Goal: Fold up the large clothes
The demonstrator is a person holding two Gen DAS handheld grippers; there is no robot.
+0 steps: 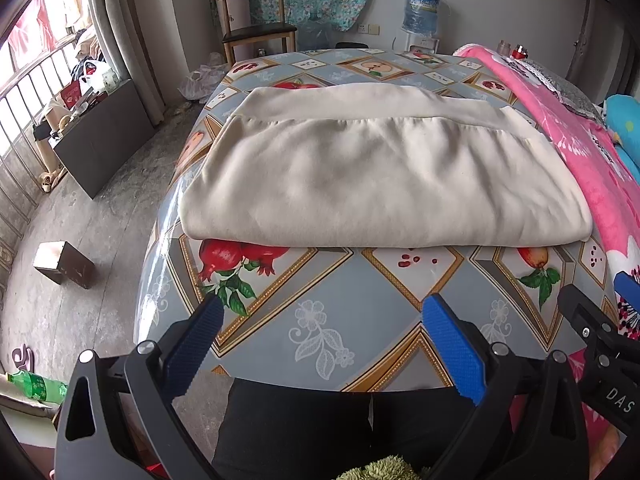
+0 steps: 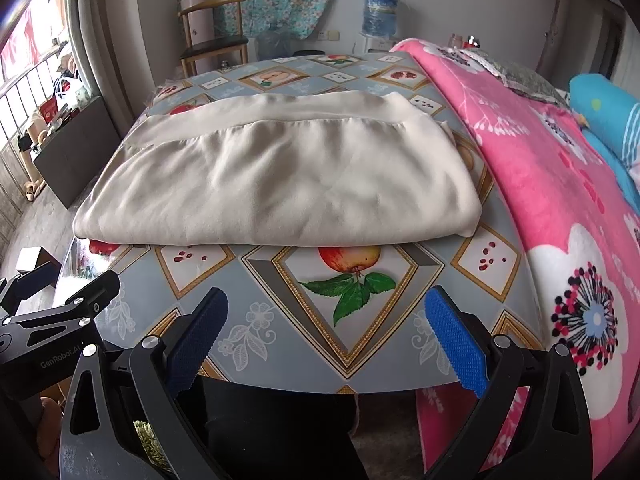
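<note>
A cream garment lies folded in a flat rectangle on the table with the fruit-patterned cloth; it also shows in the right wrist view. My left gripper is open and empty, held back over the table's near edge, apart from the garment. My right gripper is open and empty, also at the near edge; its side shows at the right of the left wrist view. The left gripper's side shows in the right wrist view.
A pink flowered blanket lies along the table's right side, with a blue pillow beyond. A wooden chair and a water dispenser stand at the far wall. A dark box sits on the floor left.
</note>
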